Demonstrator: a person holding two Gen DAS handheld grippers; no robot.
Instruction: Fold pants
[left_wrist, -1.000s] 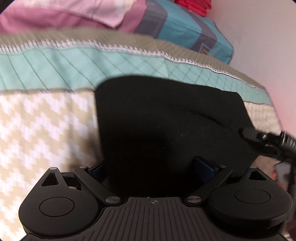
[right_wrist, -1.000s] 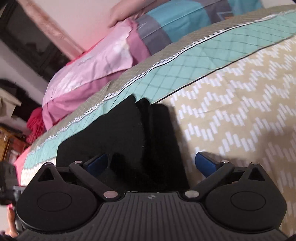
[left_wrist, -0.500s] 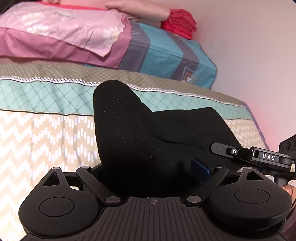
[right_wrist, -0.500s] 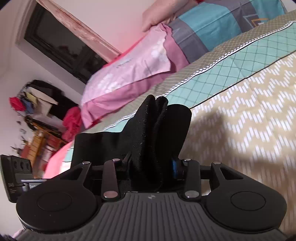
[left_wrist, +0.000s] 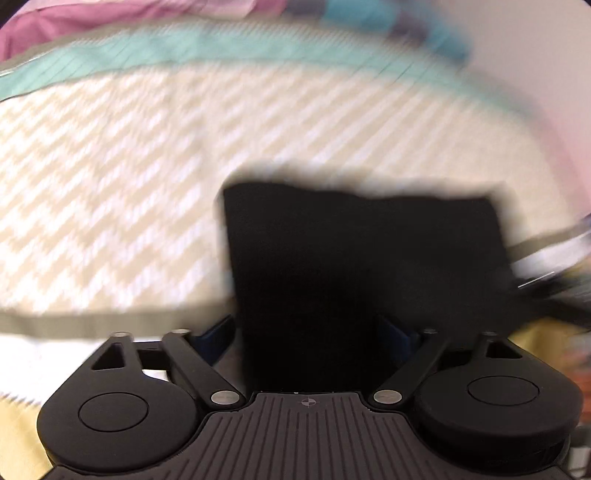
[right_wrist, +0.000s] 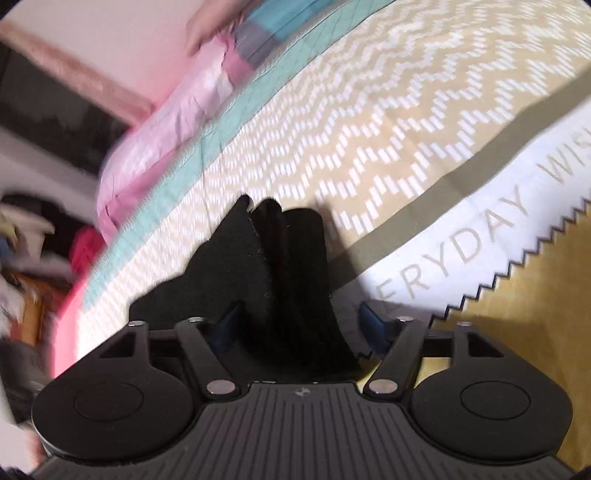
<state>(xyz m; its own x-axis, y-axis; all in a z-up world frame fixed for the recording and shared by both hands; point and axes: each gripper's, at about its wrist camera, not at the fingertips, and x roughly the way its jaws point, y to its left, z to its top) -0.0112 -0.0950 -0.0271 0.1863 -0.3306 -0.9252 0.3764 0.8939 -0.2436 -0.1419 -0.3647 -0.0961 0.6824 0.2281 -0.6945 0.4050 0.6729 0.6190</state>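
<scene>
The black pants (left_wrist: 362, 240) lie as a folded bundle on the beige zigzag bedspread (left_wrist: 110, 184). In the blurred left wrist view, one end of it fills the gap between the blue pads of my left gripper (left_wrist: 308, 332), which looks shut on it. In the right wrist view the pants (right_wrist: 266, 258) stand up in folds between the fingers of my right gripper (right_wrist: 301, 321). Its jaws are opening, and a gap shows between the fabric and the right pad (right_wrist: 371, 319).
Pink and blue pillows (right_wrist: 166, 122) sit at the head of the bed beyond a teal band (right_wrist: 221, 125). A white band with lettering (right_wrist: 480, 229) and a yellow zigzag-edged area (right_wrist: 535, 295) lie near the right gripper. Room clutter (right_wrist: 22, 258) shows at the left.
Both grippers have moved with the pants from the teal band down the bed to near the white lettered band. The right gripper had closed on the bundle; its jaws now stand wider.
</scene>
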